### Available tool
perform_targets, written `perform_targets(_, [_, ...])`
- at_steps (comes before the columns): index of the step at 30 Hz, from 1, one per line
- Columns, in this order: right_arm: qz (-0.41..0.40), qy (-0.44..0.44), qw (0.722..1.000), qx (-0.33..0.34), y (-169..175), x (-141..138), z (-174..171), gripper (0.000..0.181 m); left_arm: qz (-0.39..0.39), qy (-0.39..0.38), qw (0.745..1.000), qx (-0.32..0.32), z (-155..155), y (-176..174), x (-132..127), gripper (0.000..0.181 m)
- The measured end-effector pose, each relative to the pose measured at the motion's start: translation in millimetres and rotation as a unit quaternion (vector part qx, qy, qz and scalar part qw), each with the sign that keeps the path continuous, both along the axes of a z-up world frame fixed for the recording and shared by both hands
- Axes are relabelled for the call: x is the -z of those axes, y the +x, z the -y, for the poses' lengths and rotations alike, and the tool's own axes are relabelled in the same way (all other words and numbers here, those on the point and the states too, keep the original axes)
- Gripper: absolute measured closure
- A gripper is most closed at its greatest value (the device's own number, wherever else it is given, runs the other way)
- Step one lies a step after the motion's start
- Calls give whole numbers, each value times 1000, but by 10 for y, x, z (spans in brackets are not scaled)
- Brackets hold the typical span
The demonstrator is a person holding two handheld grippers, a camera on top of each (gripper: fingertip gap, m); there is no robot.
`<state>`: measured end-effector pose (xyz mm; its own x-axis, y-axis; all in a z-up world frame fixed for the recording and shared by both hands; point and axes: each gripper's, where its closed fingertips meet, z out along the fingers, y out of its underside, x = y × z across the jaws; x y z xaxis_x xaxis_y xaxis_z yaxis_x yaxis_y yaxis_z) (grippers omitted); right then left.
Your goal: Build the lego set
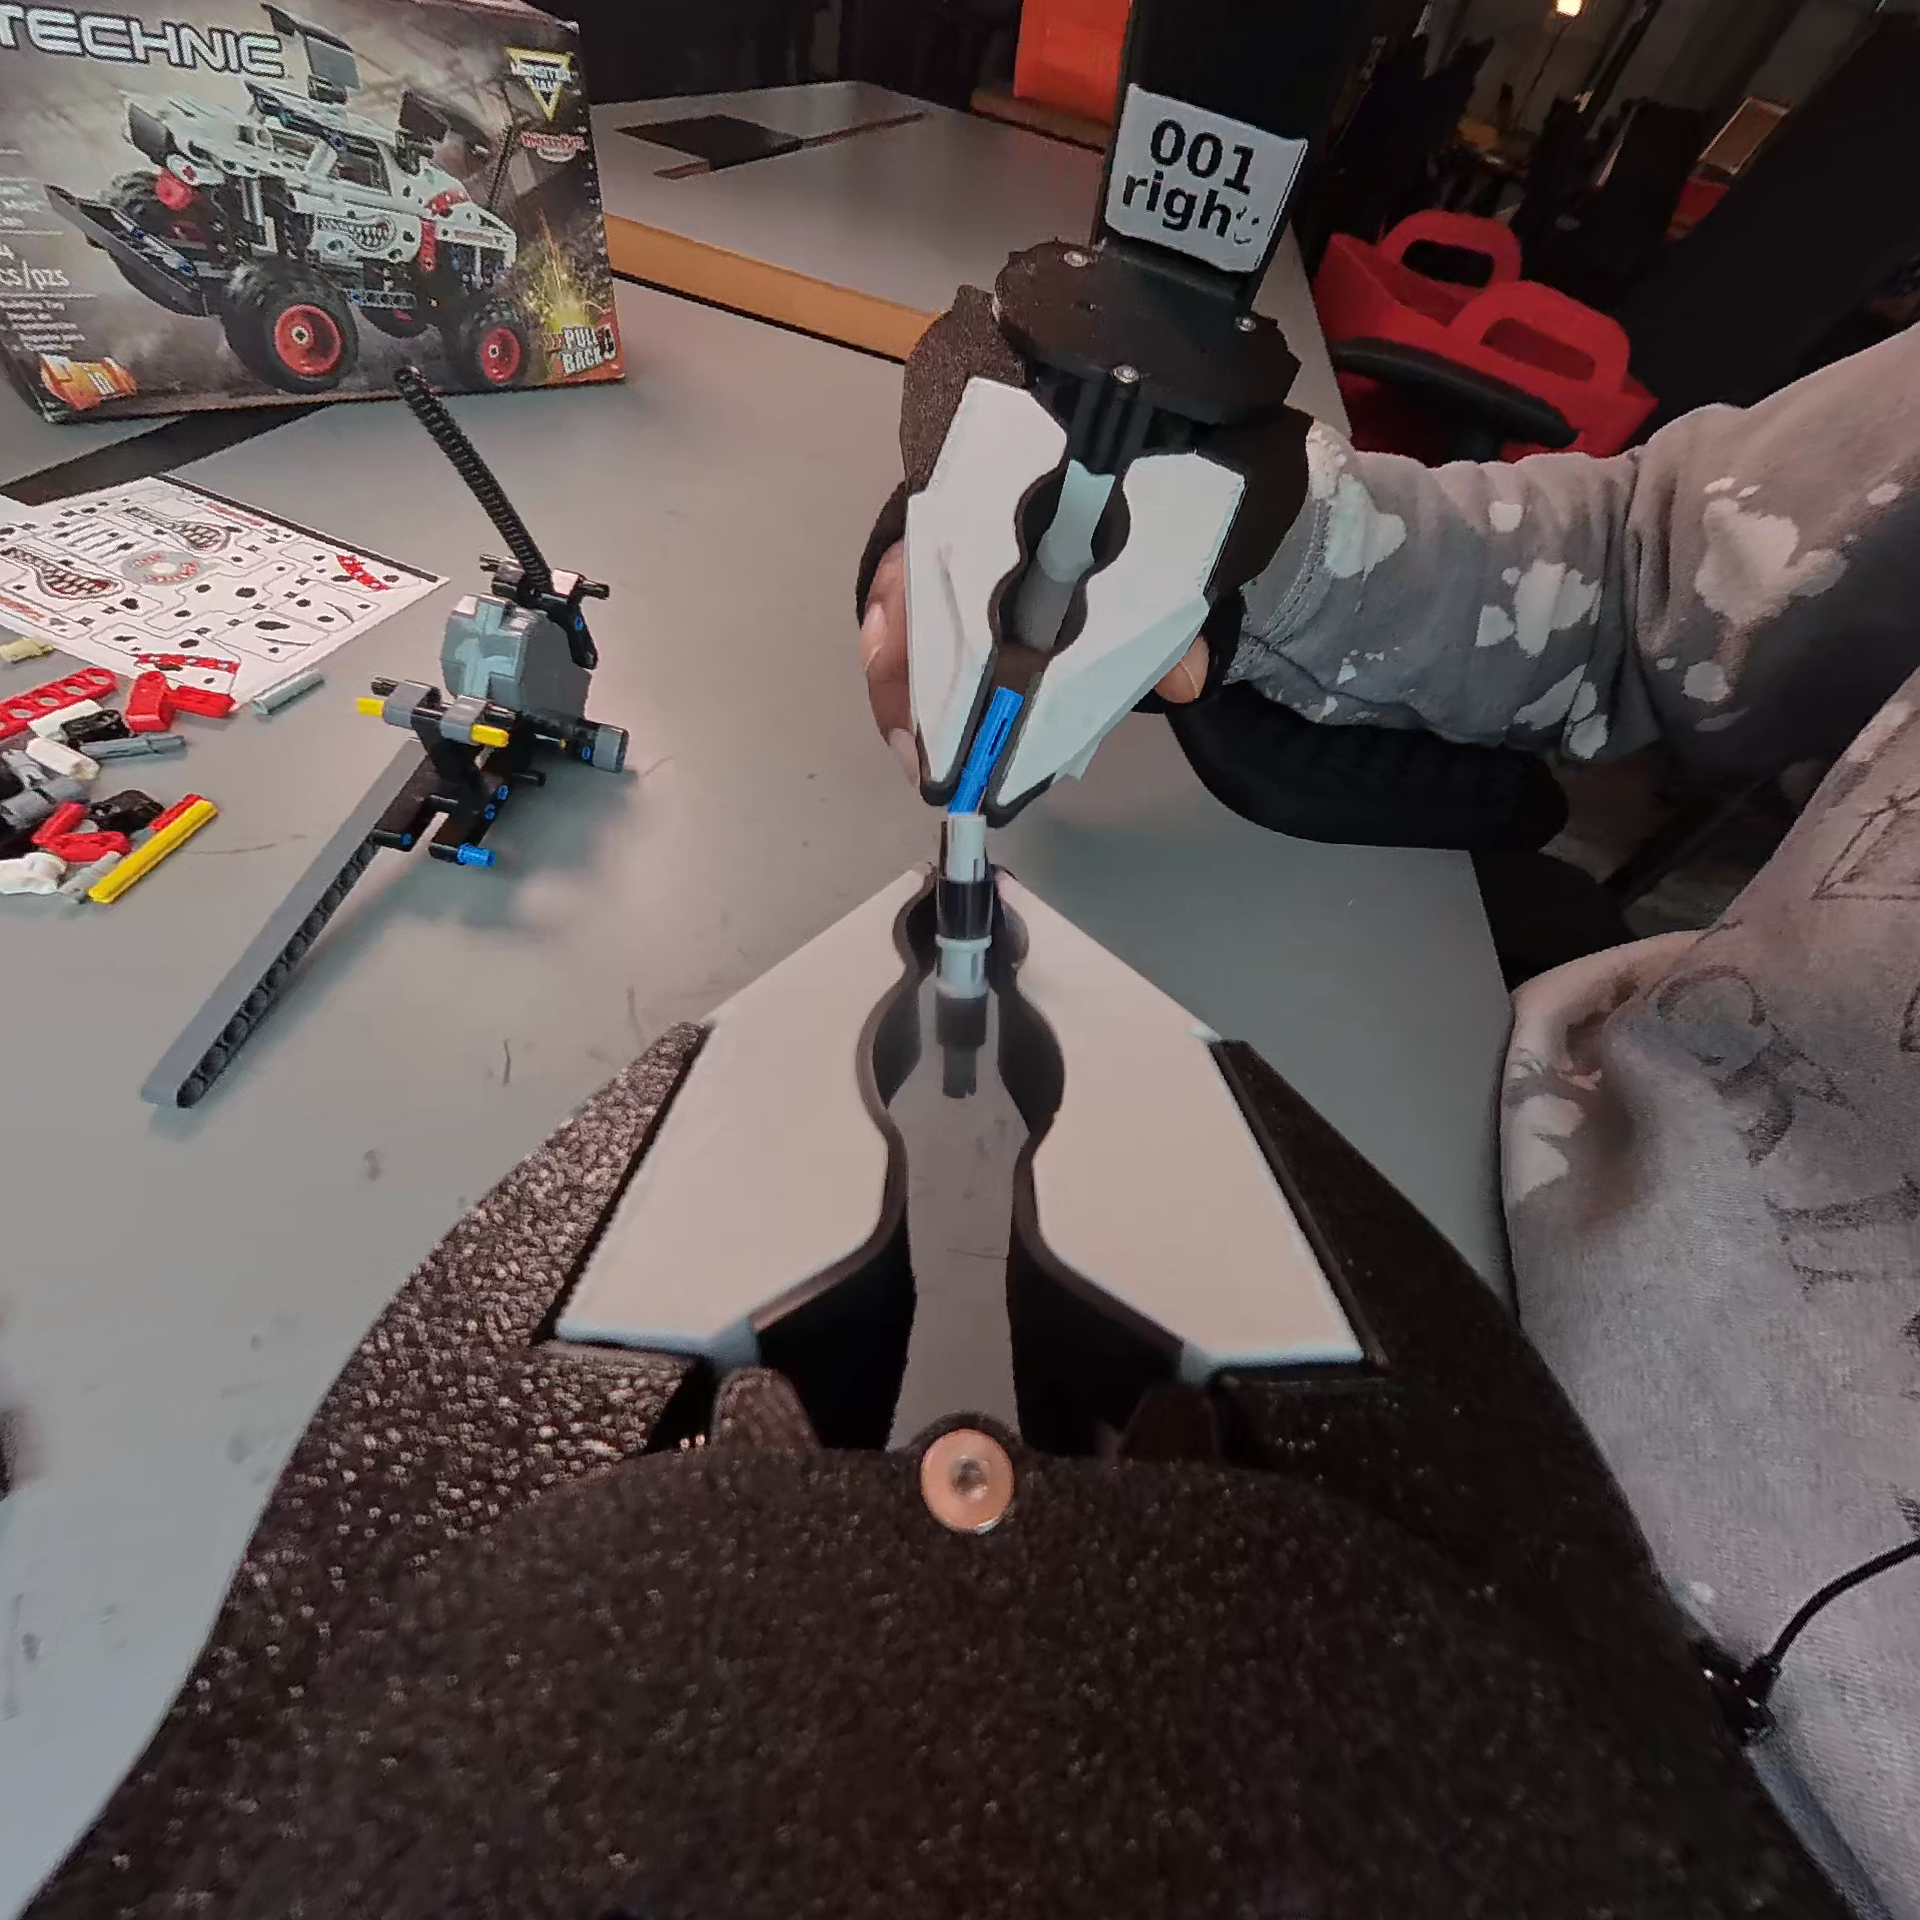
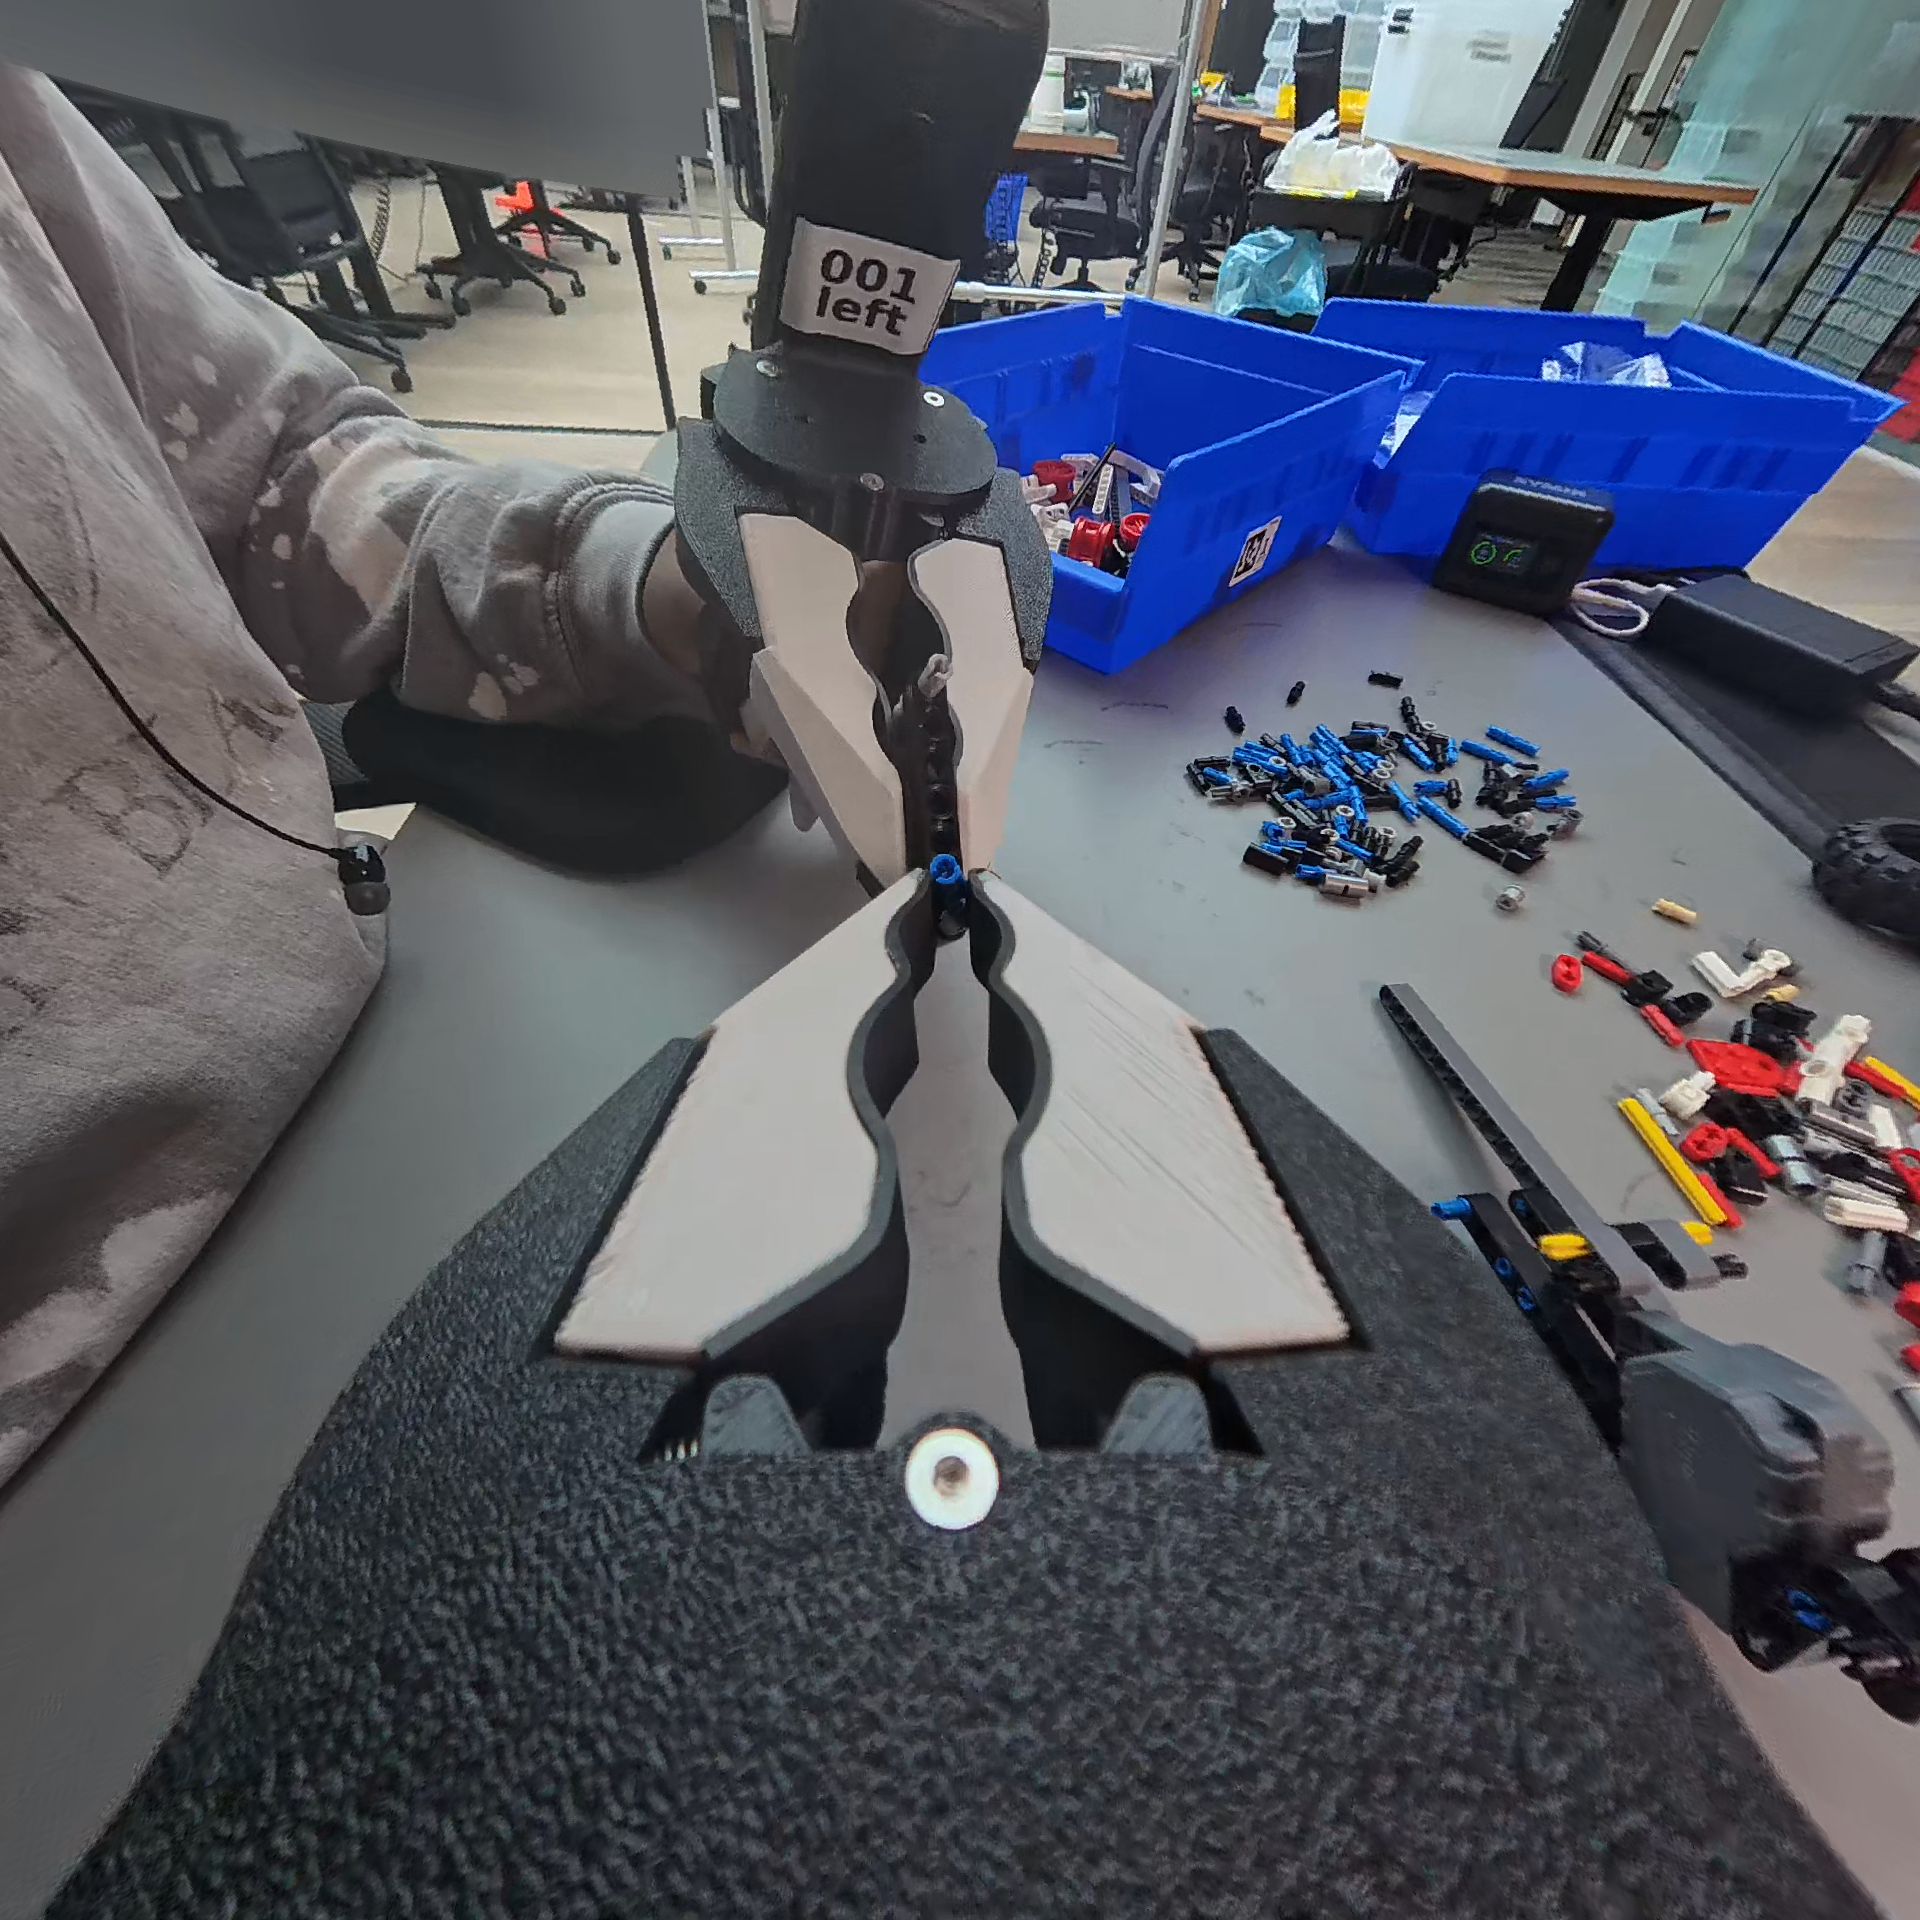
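Note:
My left gripper is shut on a short black beam with grey pins. It also shows in the right wrist view, where the holed black beam stands between its fingers. My right gripper is shut on a blue pin. In the left wrist view it points at my left one, and the blue pin touches the grey end of the held piece. The two grippers meet tip to tip above the grey table. The partly built grey and black model lies on the table.
The set's box, a sticker sheet and loose red, white and yellow parts lie left. In the right wrist view, blue and black pins, mixed parts, a tyre and blue bins show. The grippers are tip to tip, or close to it.

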<state>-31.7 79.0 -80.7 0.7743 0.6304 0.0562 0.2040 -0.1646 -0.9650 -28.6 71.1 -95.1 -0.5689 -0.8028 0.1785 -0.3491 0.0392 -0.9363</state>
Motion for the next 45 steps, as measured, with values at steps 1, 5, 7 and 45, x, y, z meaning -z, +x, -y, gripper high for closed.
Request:
perform_targets(1, [12, -1, 1000, -3, -10, 19, 9, 176, -1, -7, 1000, 2, 0, -12, -6, 175])
perform_targets(5, [33, -10, 999, -28, -53, 8, 72, 176, 6, 13, 1000, 15, 37, -53, 13, 175])
perform_targets(7, [37, -12, 998, -39, -67, -5, 85, 176, 14, 21, 999, 23, 51, -66, -3, 174])
perform_targets(45, [184, -92, 978, -31, -19, 455, 129, 176, -14, 48, 998, 28, 1, -109, 147, 174])
